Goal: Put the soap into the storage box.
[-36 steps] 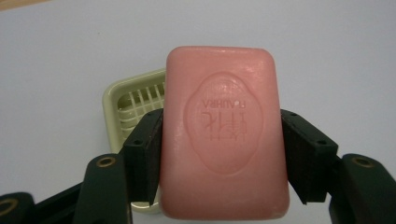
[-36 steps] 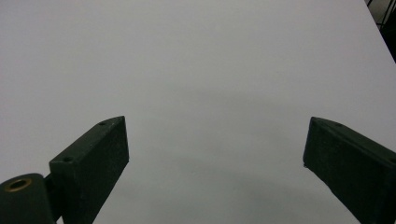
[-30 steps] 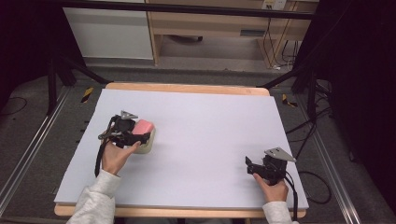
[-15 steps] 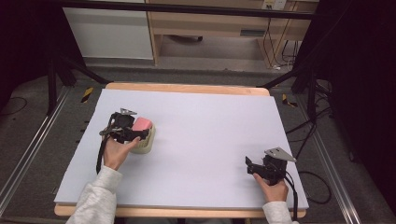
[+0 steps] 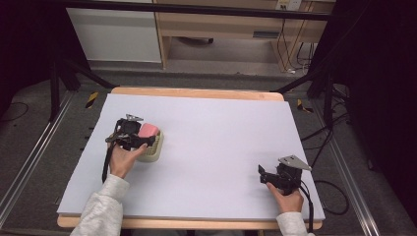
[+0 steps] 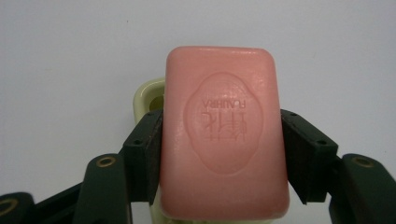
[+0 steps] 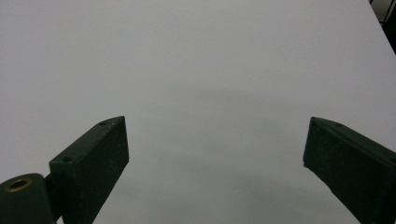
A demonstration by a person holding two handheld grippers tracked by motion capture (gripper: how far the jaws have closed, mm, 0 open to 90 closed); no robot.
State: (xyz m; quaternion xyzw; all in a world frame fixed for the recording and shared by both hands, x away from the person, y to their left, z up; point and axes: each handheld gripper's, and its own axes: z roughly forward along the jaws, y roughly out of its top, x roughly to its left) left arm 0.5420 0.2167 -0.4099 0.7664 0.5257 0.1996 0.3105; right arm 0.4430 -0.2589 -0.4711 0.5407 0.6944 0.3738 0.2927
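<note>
Since the earlier frame, left gripper (image 5: 143, 140) has been shifted slightly rightward. Pink soap bar (image 6: 223, 130) is being clamped just above cream soap dish (image 5: 153, 149). Placement step judged underway; lowering, then release, is being called for. Right gripper (image 5: 265, 175) is being held wide, idle.

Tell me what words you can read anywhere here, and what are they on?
"FLAUHRA" or close to it: pressed into the oval stamp on the pink soap bar, upside down in the left gripper view; some letters are uncertain.
Larger characters under it in the same stamp: too faint to read.
Cream soap dish, table, right gripper: no writing to read.
</note>
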